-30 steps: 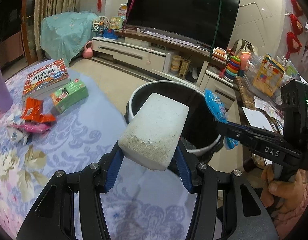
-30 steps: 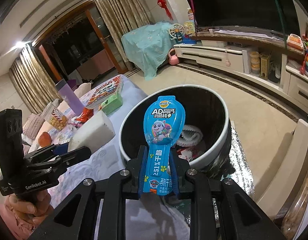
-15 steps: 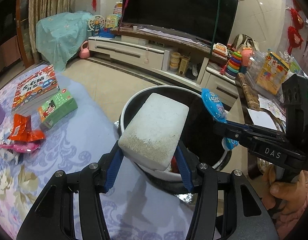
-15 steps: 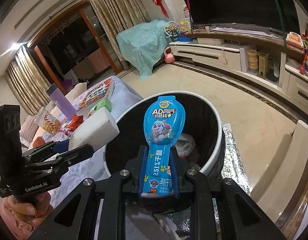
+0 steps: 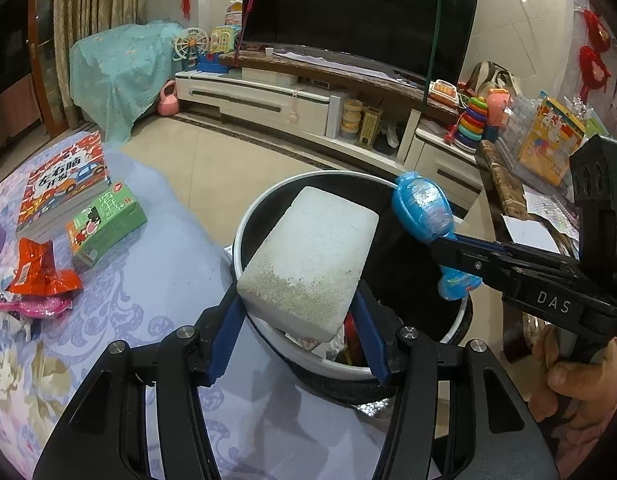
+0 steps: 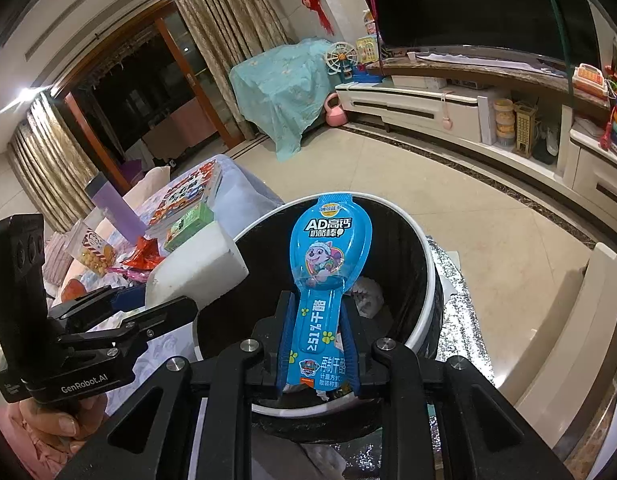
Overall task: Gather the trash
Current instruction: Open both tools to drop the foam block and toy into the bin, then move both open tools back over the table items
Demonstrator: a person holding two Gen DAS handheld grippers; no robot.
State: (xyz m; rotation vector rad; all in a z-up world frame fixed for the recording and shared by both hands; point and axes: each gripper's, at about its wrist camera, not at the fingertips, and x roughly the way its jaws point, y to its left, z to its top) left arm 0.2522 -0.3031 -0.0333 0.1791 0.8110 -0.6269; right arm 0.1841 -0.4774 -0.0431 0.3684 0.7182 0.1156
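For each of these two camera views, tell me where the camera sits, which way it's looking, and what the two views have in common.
Left wrist: sits on the left gripper, looking down along it over the bin toward the TV wall; its jaws are opening around the white foam block; the right gripper and a hand show at right.
Right wrist: sits on the right gripper, looking over the bin toward the curtains; its jaws are opening around the blue wrapper; the left gripper shows at left.
Shared: bin, foam block, blue wrapper, both grippers.
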